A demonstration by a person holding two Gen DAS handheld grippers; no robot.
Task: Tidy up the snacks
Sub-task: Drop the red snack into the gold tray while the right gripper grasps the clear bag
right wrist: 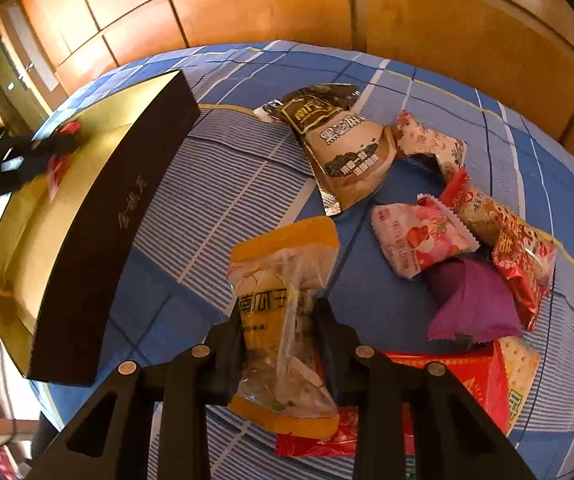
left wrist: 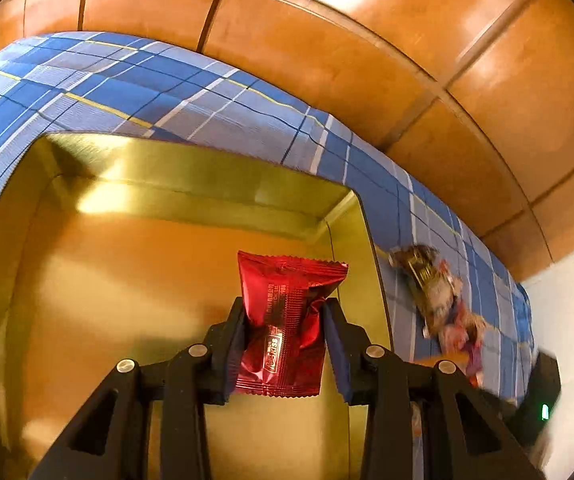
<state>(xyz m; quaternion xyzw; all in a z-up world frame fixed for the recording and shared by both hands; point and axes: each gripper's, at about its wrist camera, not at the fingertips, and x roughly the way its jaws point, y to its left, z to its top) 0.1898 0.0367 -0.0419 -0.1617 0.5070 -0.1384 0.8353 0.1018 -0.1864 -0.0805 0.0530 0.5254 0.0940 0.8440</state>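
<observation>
The left gripper [left wrist: 283, 312] pinches a red snack packet [left wrist: 283, 320] above the gold box [left wrist: 191, 168]. The right gripper [right wrist: 279, 312] presses on a yellow packet [right wrist: 283, 280] on the blue checked cloth [right wrist: 215, 184]. The other snacks [left wrist: 439, 300] look blurred in the left view.

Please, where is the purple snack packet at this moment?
In the right wrist view, the purple packet lies on the blue plaid cloth, right of the tongs, below the pink packet and above the red cracker pack.

Red packet [left wrist: 283, 320] above gold box [left wrist: 191, 168]
</observation>
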